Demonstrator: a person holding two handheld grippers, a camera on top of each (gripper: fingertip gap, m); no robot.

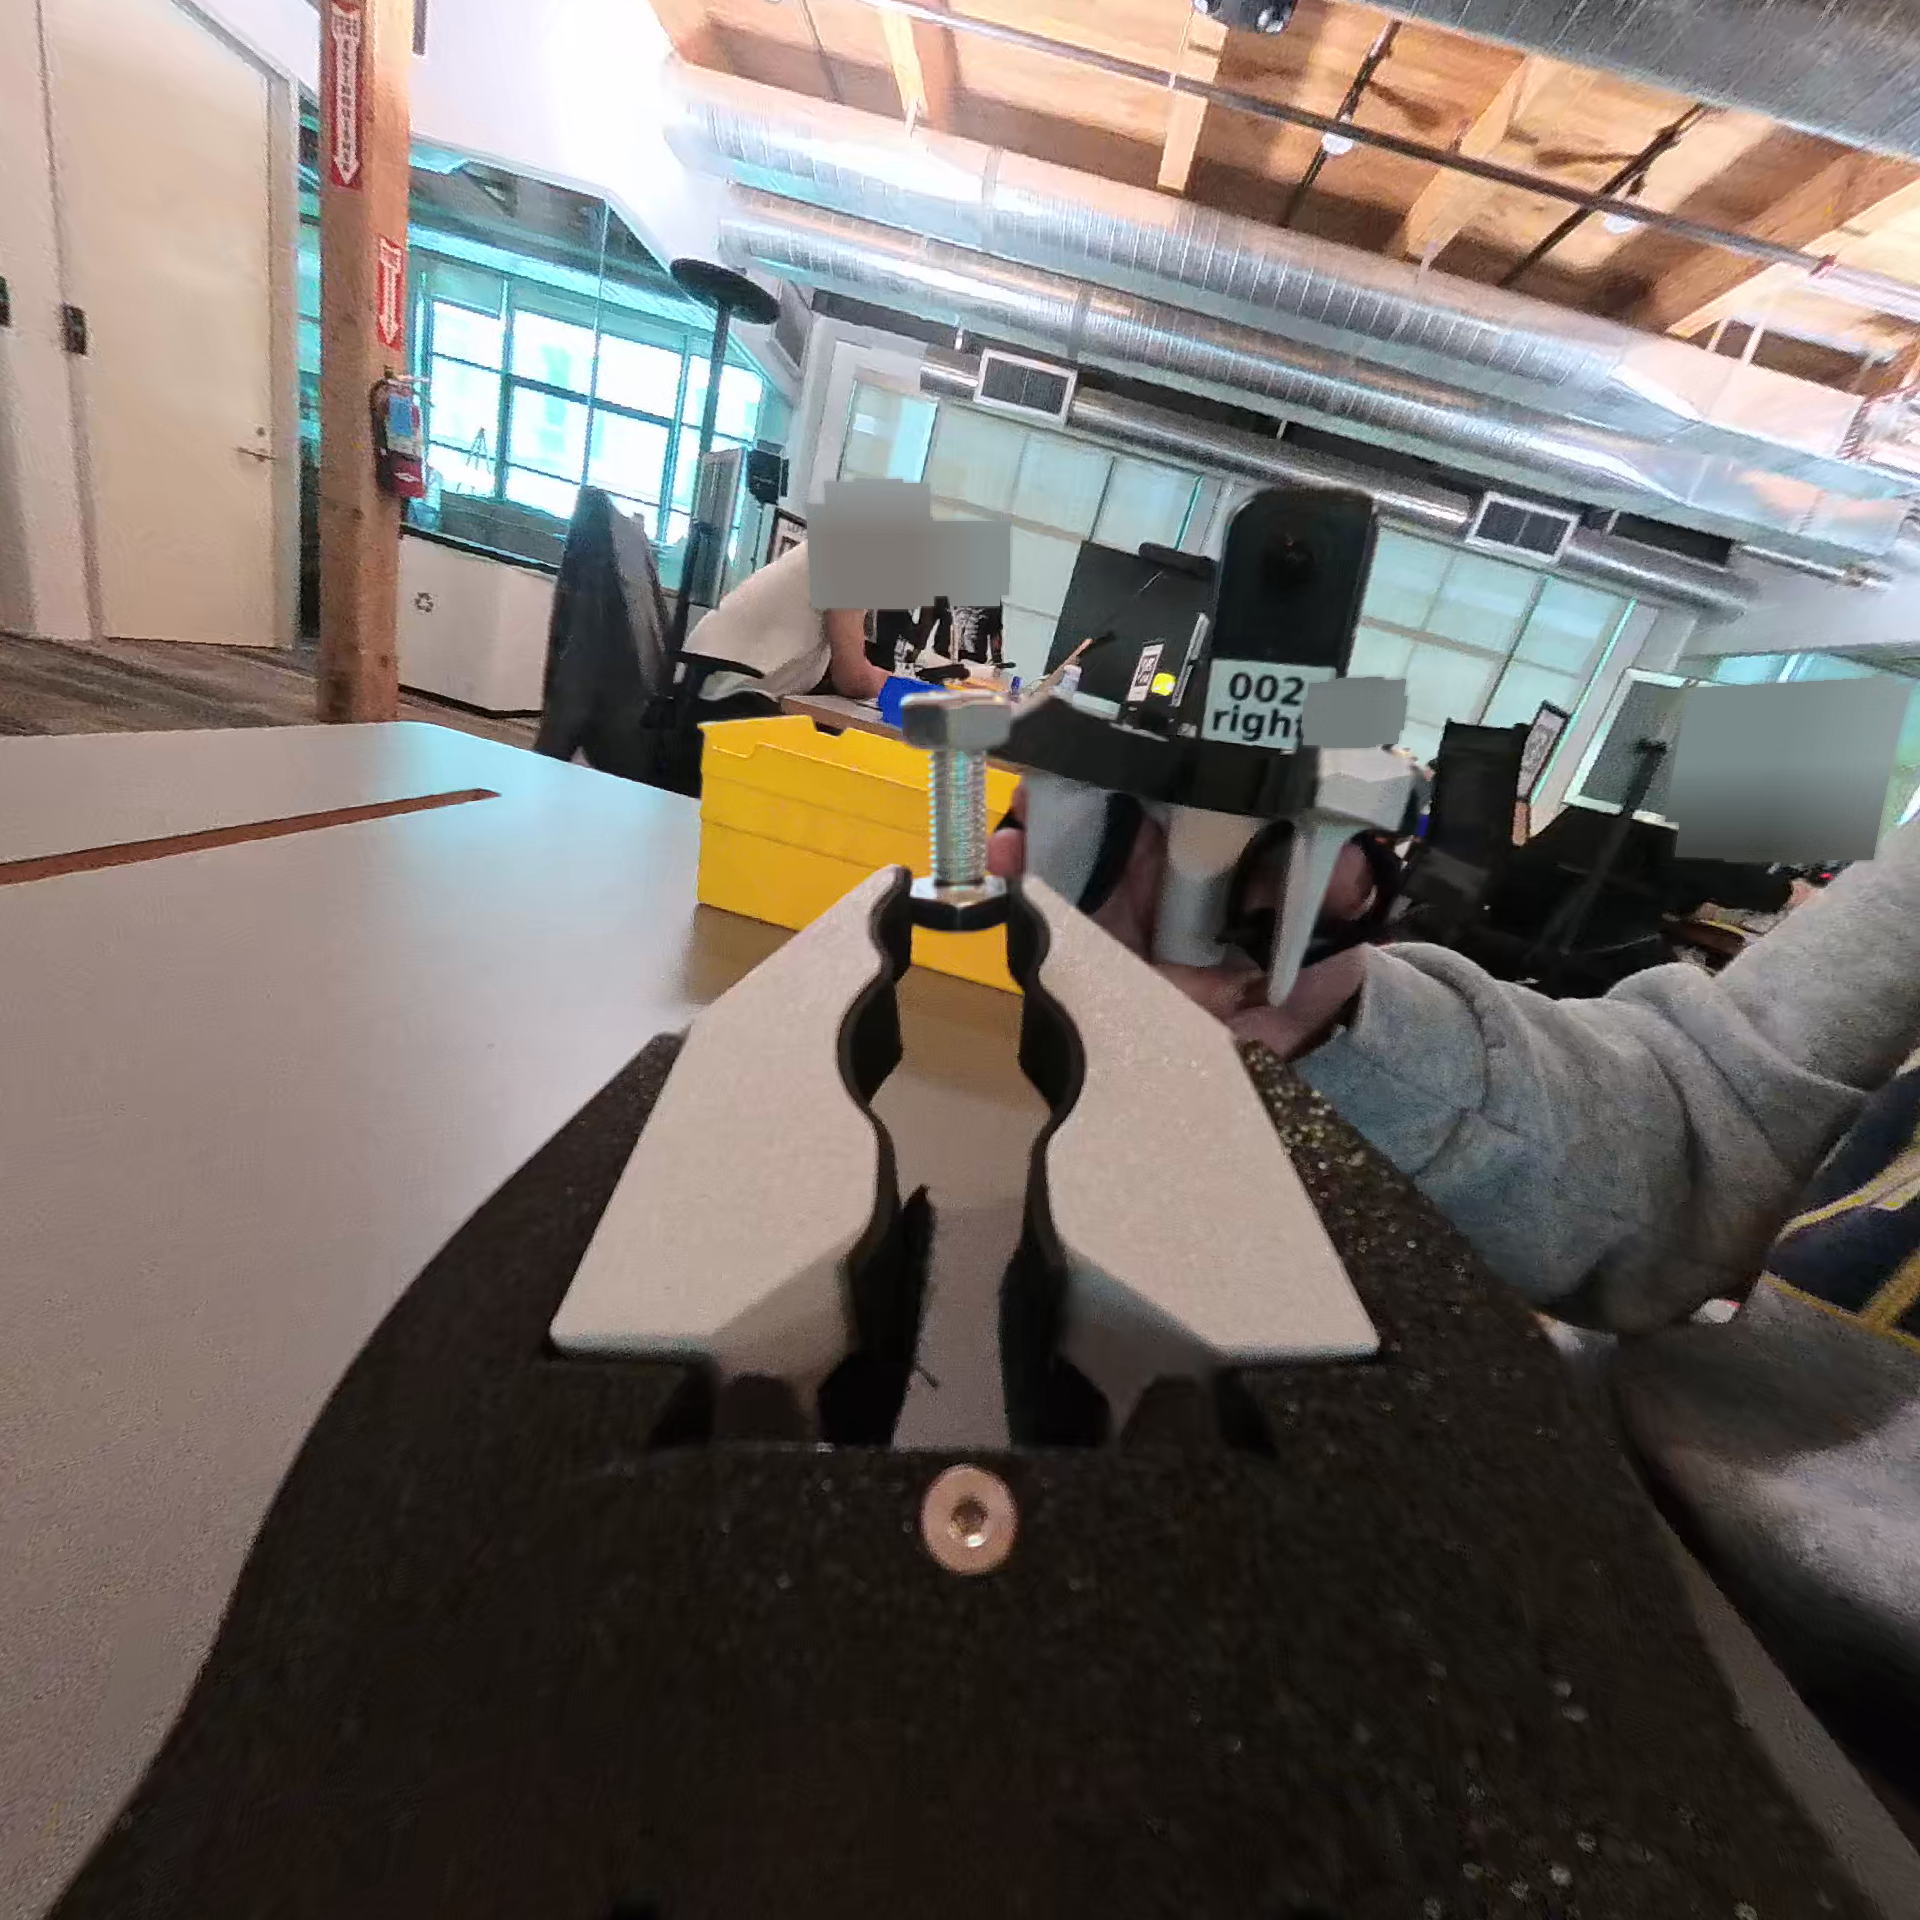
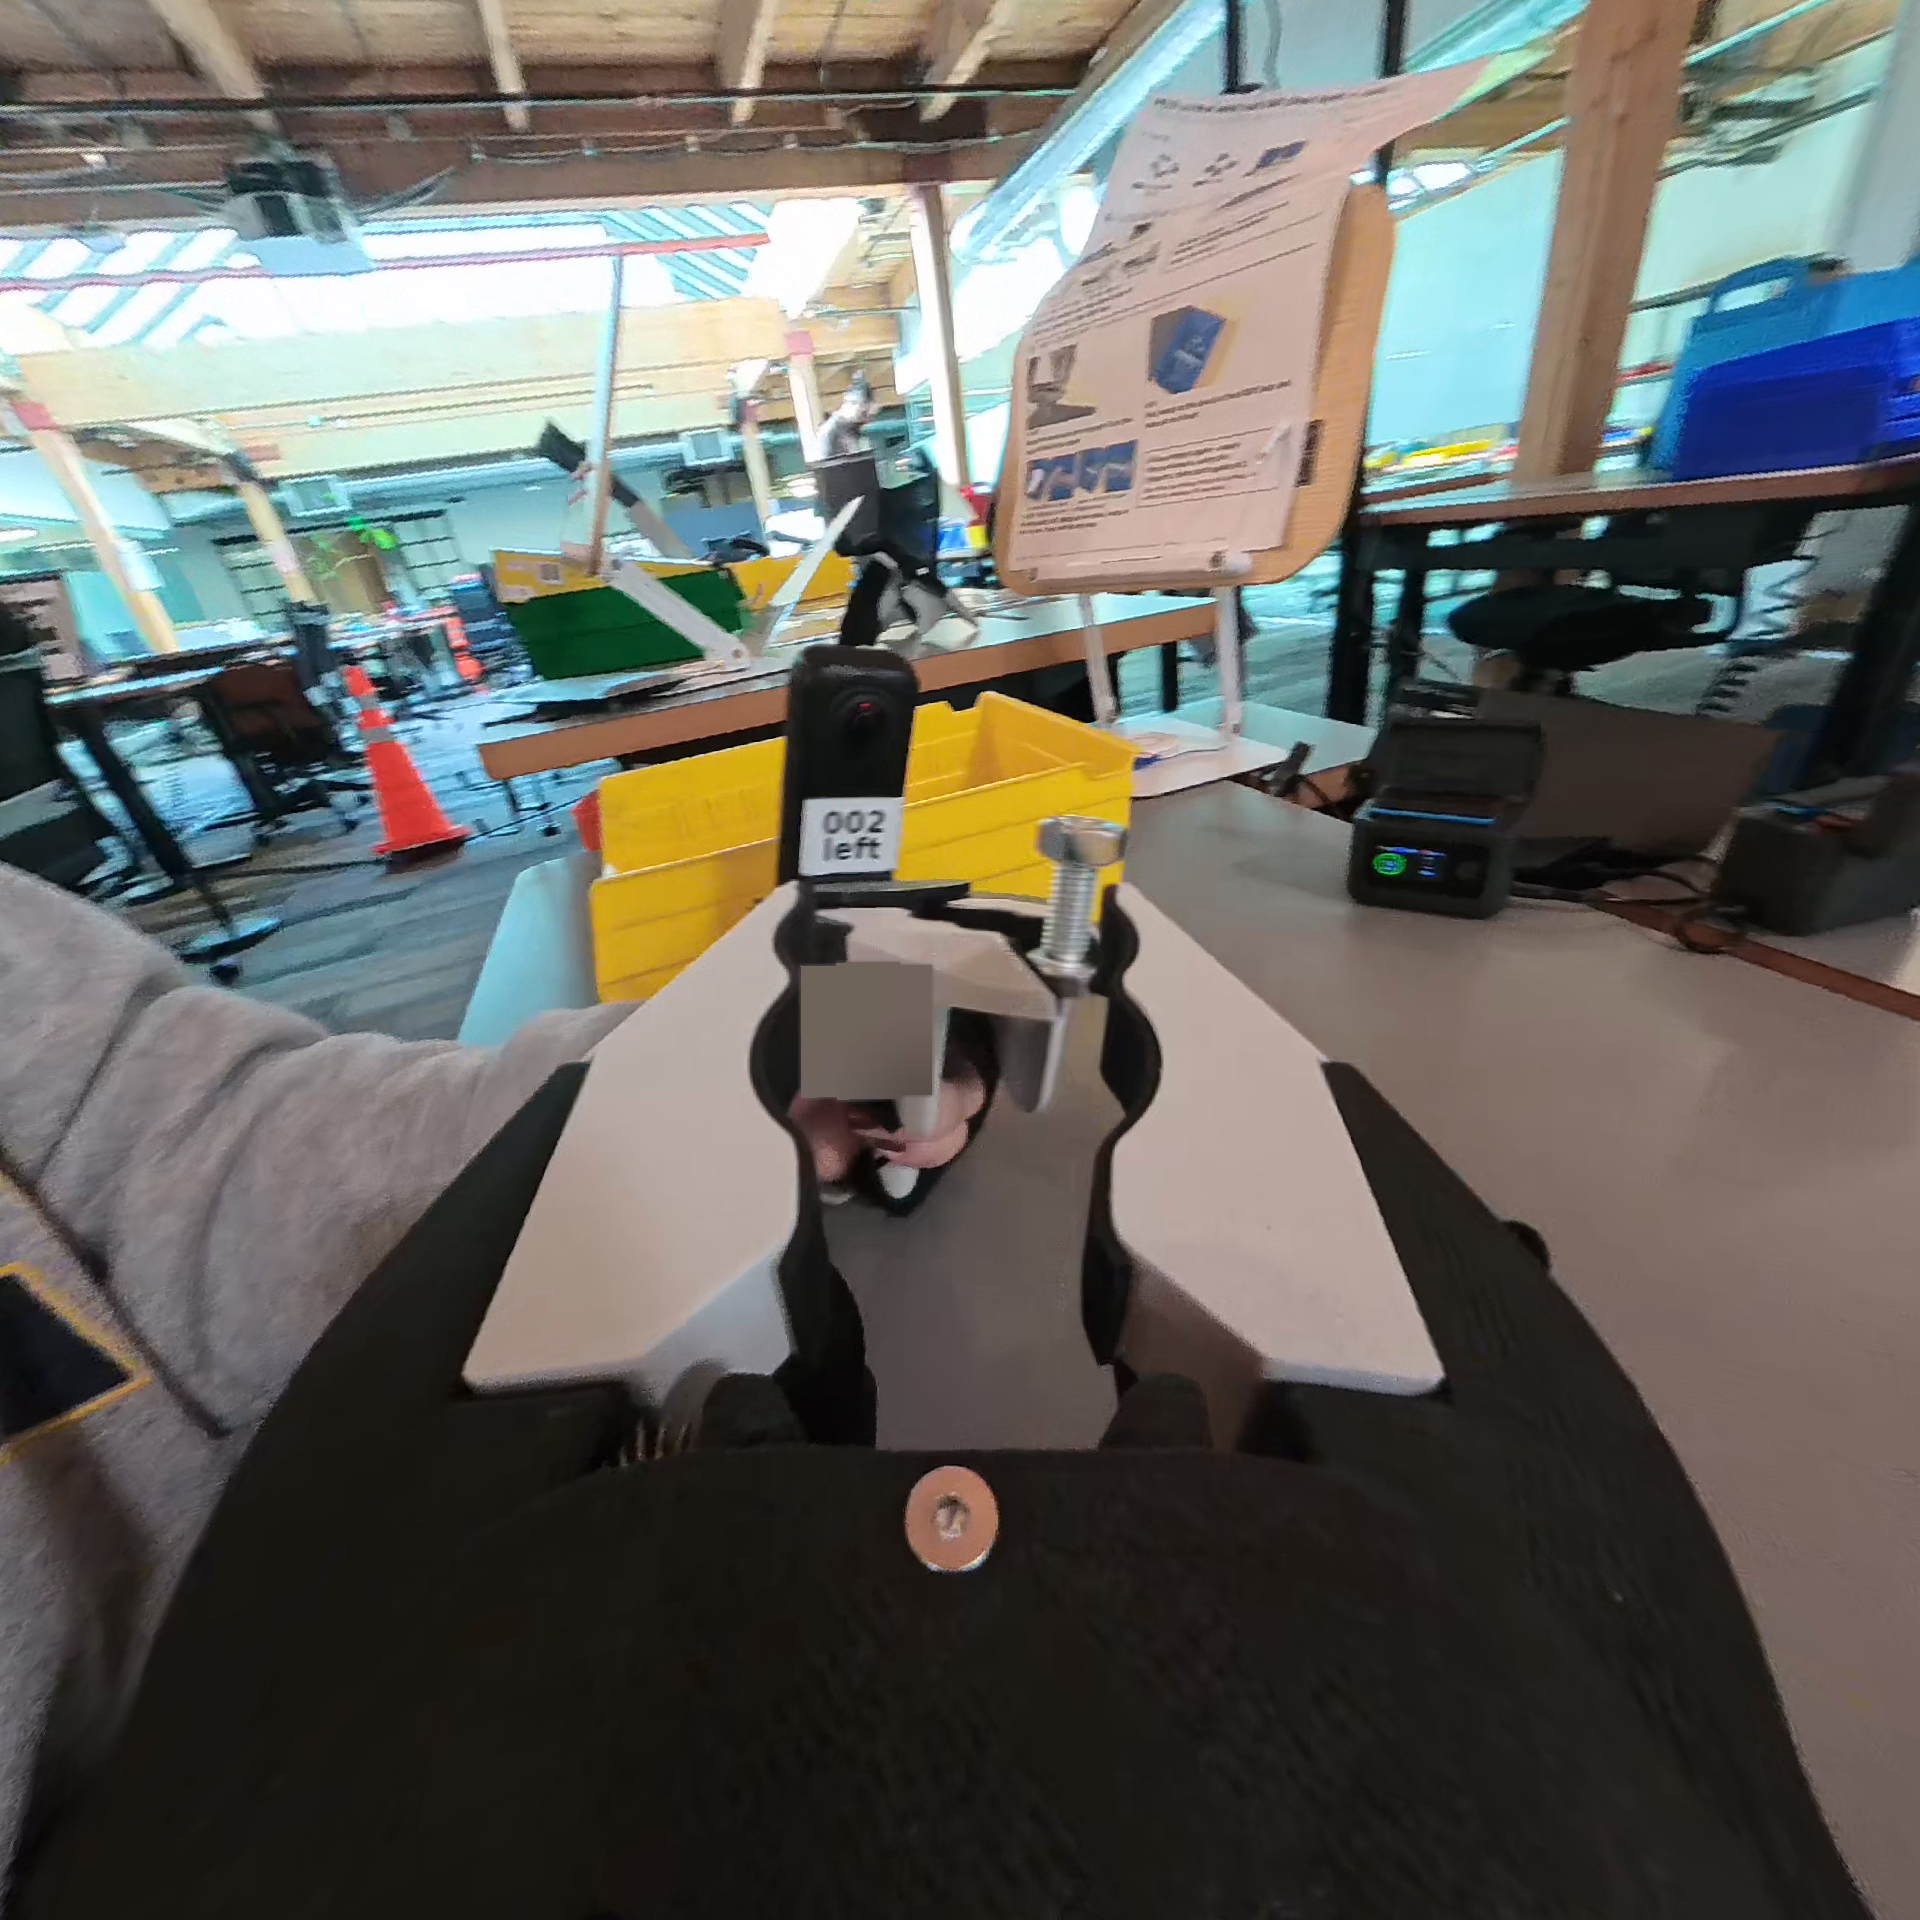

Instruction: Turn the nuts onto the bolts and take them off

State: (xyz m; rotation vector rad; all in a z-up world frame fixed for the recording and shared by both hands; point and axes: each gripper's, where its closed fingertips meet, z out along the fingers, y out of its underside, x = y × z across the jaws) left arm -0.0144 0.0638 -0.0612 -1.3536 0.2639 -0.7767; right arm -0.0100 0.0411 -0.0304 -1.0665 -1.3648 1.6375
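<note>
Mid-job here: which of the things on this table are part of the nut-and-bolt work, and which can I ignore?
In the job:
- bolt, upright, head up
- nut on its lower threads, pinched at the left gripper tips
- right gripper, open, empty
- yellow bins, probably parts storage

Ignore:
- black device with lit screen
- instruction board
- orange cone

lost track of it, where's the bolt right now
The bolt stands head-up at the left gripper's fingertips, held by its nut, with the yellow bin just behind it.

Yellow bin (image 1: 800, 821) on grey table (image 1: 312, 1039), orange traffic cone (image 2: 400, 790), red fire extinguisher (image 1: 400, 442)
</note>
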